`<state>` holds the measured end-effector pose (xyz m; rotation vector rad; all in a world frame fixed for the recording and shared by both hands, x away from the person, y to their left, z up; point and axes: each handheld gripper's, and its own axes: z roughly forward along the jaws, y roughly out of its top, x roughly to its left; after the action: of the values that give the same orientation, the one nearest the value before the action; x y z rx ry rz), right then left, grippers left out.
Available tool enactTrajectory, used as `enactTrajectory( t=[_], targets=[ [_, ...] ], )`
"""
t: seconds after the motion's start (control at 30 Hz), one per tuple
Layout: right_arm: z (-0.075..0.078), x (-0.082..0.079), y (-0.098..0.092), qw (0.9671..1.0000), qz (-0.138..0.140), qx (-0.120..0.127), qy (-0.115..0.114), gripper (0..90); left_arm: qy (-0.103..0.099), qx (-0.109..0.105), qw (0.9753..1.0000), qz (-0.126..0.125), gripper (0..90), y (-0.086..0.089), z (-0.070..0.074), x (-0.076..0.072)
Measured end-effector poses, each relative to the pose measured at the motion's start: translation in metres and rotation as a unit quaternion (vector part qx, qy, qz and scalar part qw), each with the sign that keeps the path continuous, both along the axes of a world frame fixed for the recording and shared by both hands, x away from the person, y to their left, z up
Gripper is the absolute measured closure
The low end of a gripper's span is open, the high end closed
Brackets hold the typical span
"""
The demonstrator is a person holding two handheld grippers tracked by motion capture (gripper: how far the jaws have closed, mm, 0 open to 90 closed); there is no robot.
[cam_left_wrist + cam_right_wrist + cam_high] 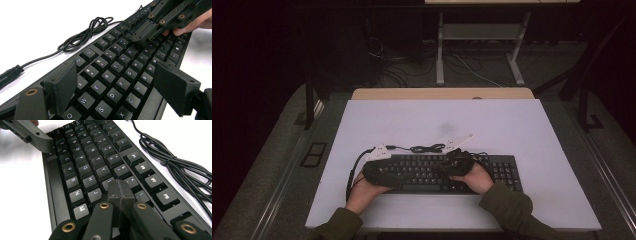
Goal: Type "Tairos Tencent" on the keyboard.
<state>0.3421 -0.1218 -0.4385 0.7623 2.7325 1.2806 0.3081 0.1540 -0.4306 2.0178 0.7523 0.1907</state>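
Observation:
A black keyboard (432, 172) lies near the front of a white table top (442, 125), its cable (427, 148) coiled behind it. My left gripper (117, 87) hovers open over the keyboard's (112, 72) left keys, jaws spread wide with nothing between them. My right gripper (120, 192) is shut, its two pads pressed together, the tip resting on or just above keys in the middle of the keyboard (95, 165). In the left gripper view the right gripper (145, 33) points down at the keys. In the high view both grippers, left (379, 170) and right (458, 162), sit over the keyboard.
The keyboard cable (82, 36) loops on the table behind the keys, ending in a plug (11, 72). Bare white surface lies behind and to both sides. A desk frame (482, 45) and floor cables stand beyond the table's far edge.

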Motion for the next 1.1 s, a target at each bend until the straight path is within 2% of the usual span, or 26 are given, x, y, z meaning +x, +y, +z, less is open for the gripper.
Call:
enactTrajectory(
  t=[0.4,0.63,0.83,1.1],
  targets=[
    [0.005,0.0,-0.003,0.9999,-0.004,0.011,-0.002,89.1,0.0,0.0,1.0,-0.001,18.9,0.0,0.0,0.0],
    [0.006,0.001,-0.007,0.9996,-0.008,0.025,-0.004,82.0,-0.001,-0.001,1.0,-0.001,18.9,0.001,0.0,0.0],
    [0.006,0.001,-0.012,0.999,-0.02,0.038,-0.008,69.2,-0.004,-0.001,1.0,-0.003,19.1,0.0,0.001,0.0],
    [0.006,0.002,-0.015,0.9974,-0.029,0.064,-0.015,39.6,-0.003,0.003,0.9999,-0.009,19.3,-0.002,0.0,-0.001]
  ],
)
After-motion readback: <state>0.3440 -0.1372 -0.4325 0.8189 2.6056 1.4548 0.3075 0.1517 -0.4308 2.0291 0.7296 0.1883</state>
